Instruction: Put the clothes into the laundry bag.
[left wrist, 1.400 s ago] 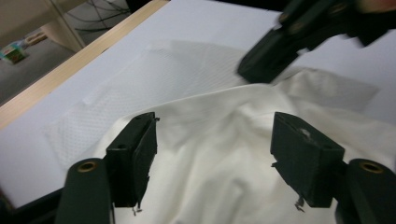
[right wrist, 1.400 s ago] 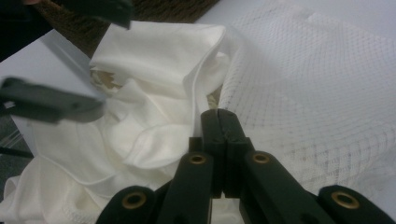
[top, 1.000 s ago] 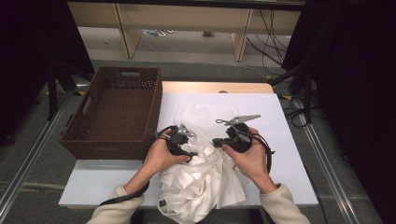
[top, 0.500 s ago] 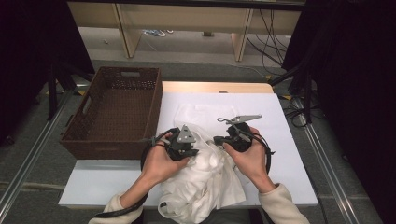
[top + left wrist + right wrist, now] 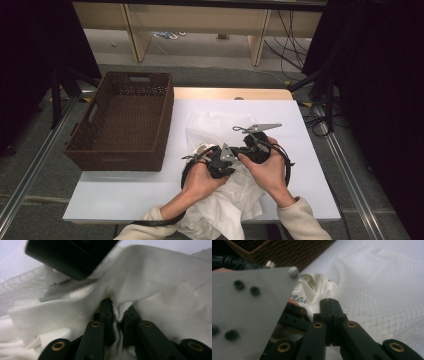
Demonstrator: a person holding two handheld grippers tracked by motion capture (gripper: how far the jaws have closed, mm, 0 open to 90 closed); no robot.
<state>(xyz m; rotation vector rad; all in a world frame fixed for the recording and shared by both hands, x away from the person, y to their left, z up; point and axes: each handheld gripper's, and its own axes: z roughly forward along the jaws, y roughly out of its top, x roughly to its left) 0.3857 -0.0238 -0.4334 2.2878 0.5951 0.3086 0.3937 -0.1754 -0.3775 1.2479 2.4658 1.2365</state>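
Two hand-held grippers side by side over a white garment [image 5: 225, 210] bunched at the near edge of a white table [image 5: 125, 195], partly on a white mesh bag [image 5: 210, 125]. Left gripper [image 5: 117, 315] having just closed, then eased slightly, pinching a cloth fold. Right gripper [image 5: 331, 306] fully closed, nothing visibly between its jaws; brown wicker basket [image 5: 125, 120] on the left.

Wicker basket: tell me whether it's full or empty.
Empty. The high view looks straight into the wicker basket and shows its bare woven floor; the white garment lies outside it on the table.
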